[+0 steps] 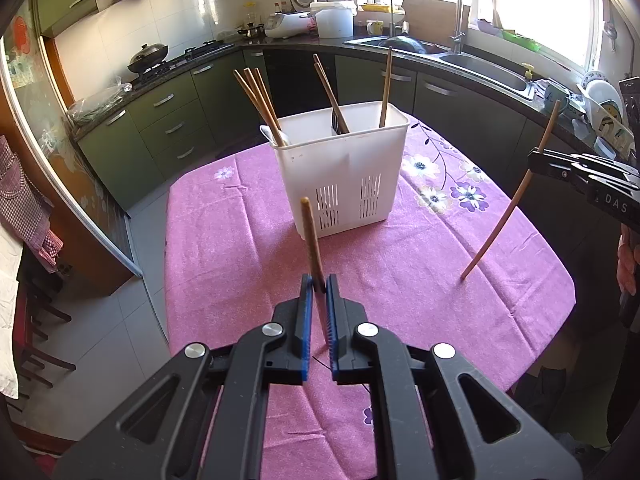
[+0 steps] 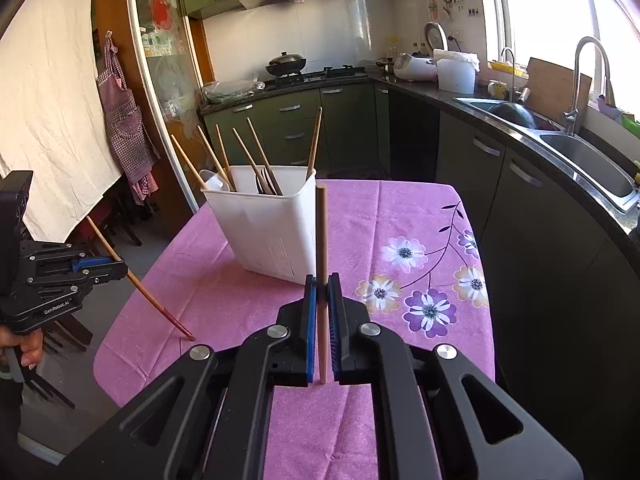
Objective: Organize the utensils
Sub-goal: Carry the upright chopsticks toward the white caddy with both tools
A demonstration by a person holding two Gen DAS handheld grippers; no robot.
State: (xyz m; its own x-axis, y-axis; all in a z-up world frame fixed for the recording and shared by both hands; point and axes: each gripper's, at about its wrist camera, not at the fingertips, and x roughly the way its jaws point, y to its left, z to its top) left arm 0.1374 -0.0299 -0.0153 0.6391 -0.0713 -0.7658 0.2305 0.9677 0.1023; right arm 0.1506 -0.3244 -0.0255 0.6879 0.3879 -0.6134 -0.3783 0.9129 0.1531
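Wooden chopstick (image 1: 312,240) in my left gripper (image 1: 319,292), another chopstick (image 2: 321,248) in my right gripper (image 2: 322,292), both pinching thinly and risking pivoting before reaching the holder (image 2: 268,232) at twelve o'clock.

My left wrist camera sits just behind its own fingers, looking steeply down and forward over the pink tablecloth (image 1: 240,264). The white utensil holder (image 1: 340,168) stands at frame centre, fairly near, the sink (image 1: 492,68) along the upper right and the stove at upper left.

My right wrist camera looks at a shallower angle from the other side. The holder (image 2: 264,228) sits left of centre, the sink (image 2: 588,160) at right.

Both views share the cloth, holder and counters. Each sees the other: the right gripper (image 1: 536,158) enters at the right edge, the left gripper (image 2: 120,268) at the left edge.
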